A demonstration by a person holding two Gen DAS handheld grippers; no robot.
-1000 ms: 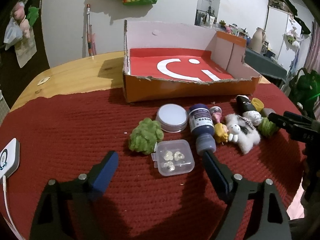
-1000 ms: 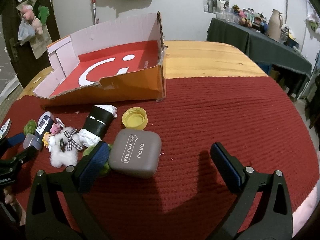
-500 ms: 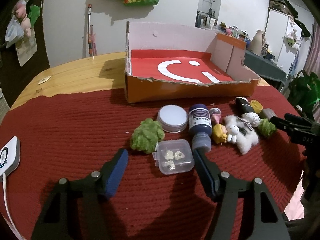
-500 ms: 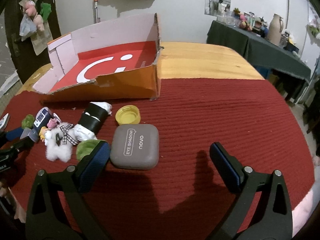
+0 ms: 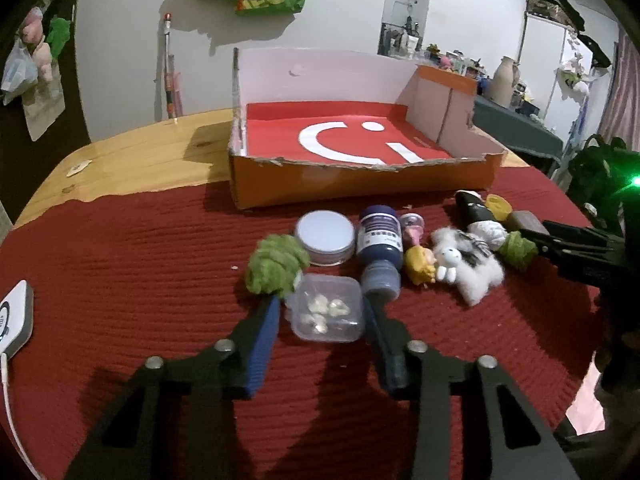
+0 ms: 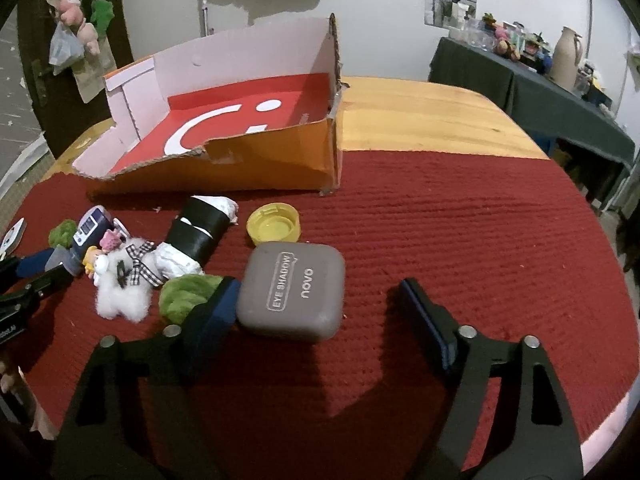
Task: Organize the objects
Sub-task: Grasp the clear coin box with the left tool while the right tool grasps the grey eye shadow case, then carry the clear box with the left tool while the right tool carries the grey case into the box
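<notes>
A small clear plastic box (image 5: 327,308) with pale beads lies on the red mat. My left gripper (image 5: 324,312) has its fingers on both sides of the box, touching or nearly touching it. Behind it lie a green fuzzy ball (image 5: 276,266), a round white jar (image 5: 325,237), a dark blue bottle (image 5: 379,246), small dolls (image 5: 420,264) and a white fluffy toy (image 5: 476,270). My right gripper (image 6: 320,308) is open, its left finger beside a grey eye-shadow case (image 6: 294,294). The orange cardboard box (image 5: 360,184) with a red floor stands behind.
A yellow cap (image 6: 273,225), a black-and-white roll (image 6: 200,230) and a second green ball (image 6: 186,294) lie near the grey case. A white device (image 5: 14,320) with a cable sits at the mat's left edge. Bare wooden tabletop (image 6: 420,120) lies beyond the mat.
My left gripper has moved forward and narrowed around the clear plastic box. My right gripper has edged closer to the grey case and stays open.
</notes>
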